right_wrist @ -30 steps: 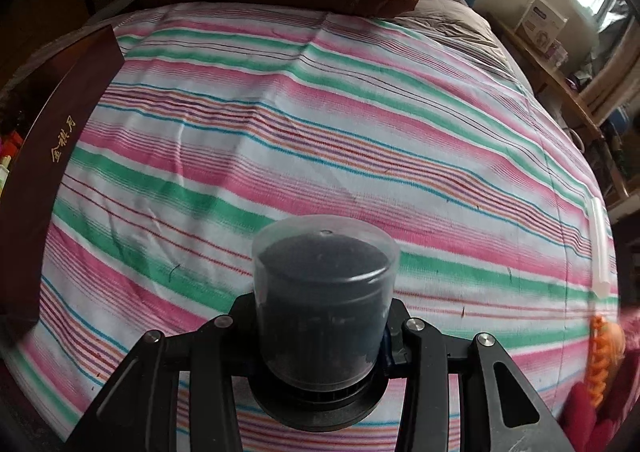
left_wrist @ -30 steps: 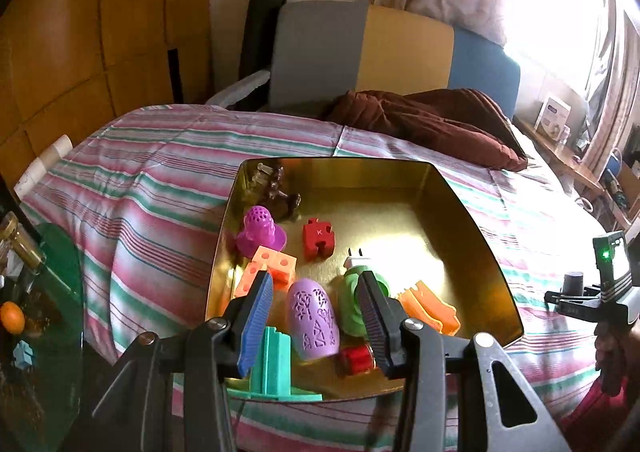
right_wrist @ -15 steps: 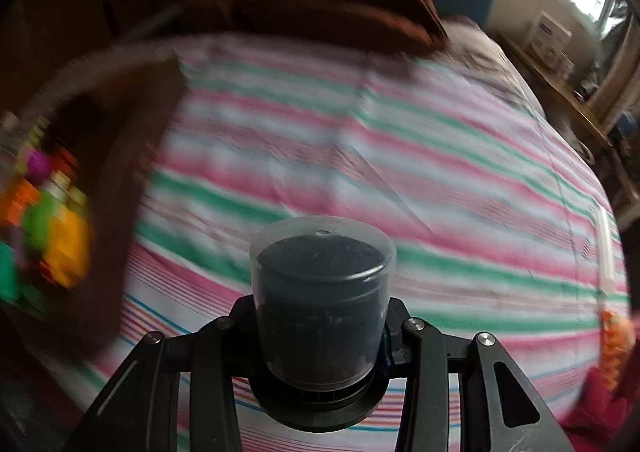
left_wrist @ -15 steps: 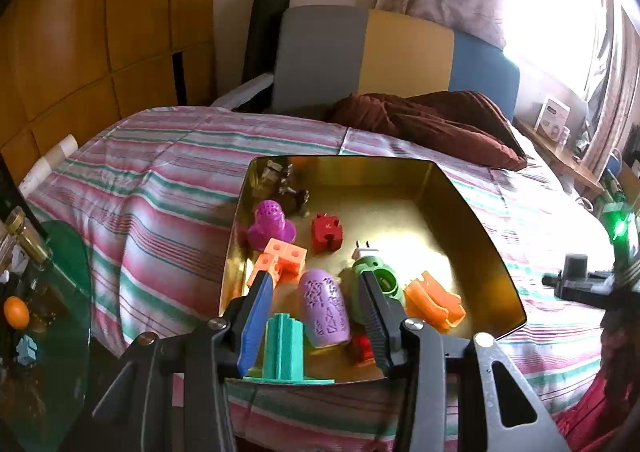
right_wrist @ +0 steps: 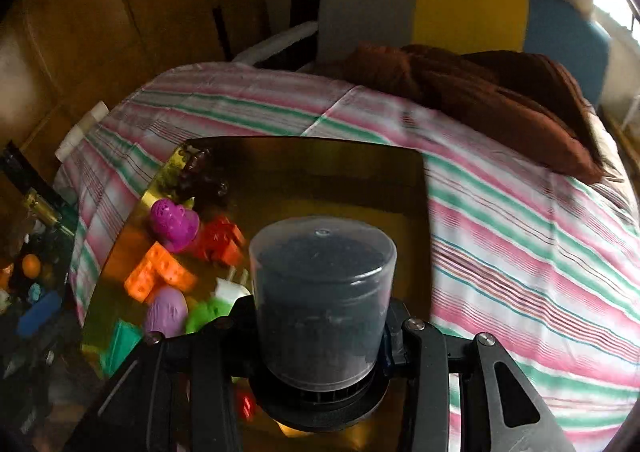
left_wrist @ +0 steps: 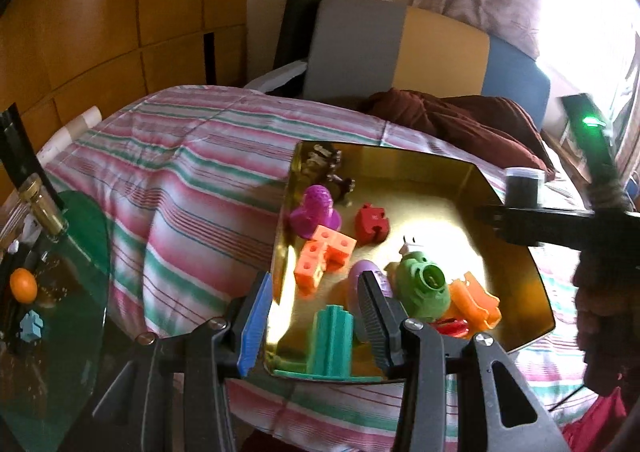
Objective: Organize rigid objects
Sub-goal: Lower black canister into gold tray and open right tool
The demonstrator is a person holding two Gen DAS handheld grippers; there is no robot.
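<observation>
Since our right claw (right_wrist: 320,348) grips the black canister (right_wrist: 322,292) upright, the gold tray (right_wrist: 424,211) lies directly beneath-ahead; left claw (left_wrist: 316,316) hangs wide, empty.

A tray (left_wrist: 516,252) lies on the bed (left_wrist: 180,187), with a pillow (left_wrist: 460,123) behind it and a glass side table (left_wrist: 80,252) to its left. Inside the tray, small toys (left_wrist: 324,252) cluster along the left wall and near edge, leaving the far right part bare. A capped canister (right_wrist: 320,300), clamped in the right gripper (right_wrist: 320,336), hangs above the tray's right side. The left gripper (left_wrist: 312,316) hovers with its fingers spread at the tray's near left corner.
</observation>
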